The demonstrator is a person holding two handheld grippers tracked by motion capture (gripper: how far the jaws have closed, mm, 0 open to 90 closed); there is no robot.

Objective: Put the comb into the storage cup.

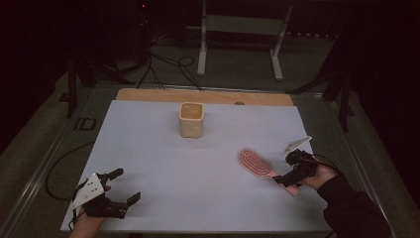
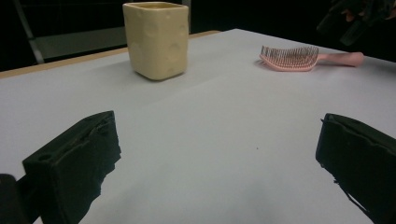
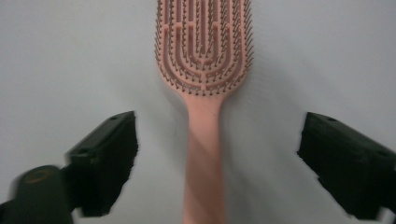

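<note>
A pink hairbrush point(image 1: 255, 162) lies bristles-up on the white sheet, right of centre. My right gripper point(image 1: 286, 171) hovers over its handle end, open. In the right gripper view the handle point(image 3: 203, 154) runs between the wide-spread jaws of the gripper point(image 3: 219, 154) without touching either pad. A cream square cup point(image 1: 191, 119) stands upright toward the back middle. My left gripper point(image 1: 127, 185) rests open near the front left corner with nothing between its jaws. The left gripper view shows the left gripper point(image 2: 217, 158), the cup point(image 2: 156, 39) and the brush point(image 2: 289, 58) farther off.
The white sheet point(image 1: 173, 163) covers most of the table, with a wooden strip point(image 1: 203, 95) bare along the back edge. Behind the table are a metal stand point(image 1: 240, 29) and cables on the floor point(image 1: 168, 64). The surroundings are dark.
</note>
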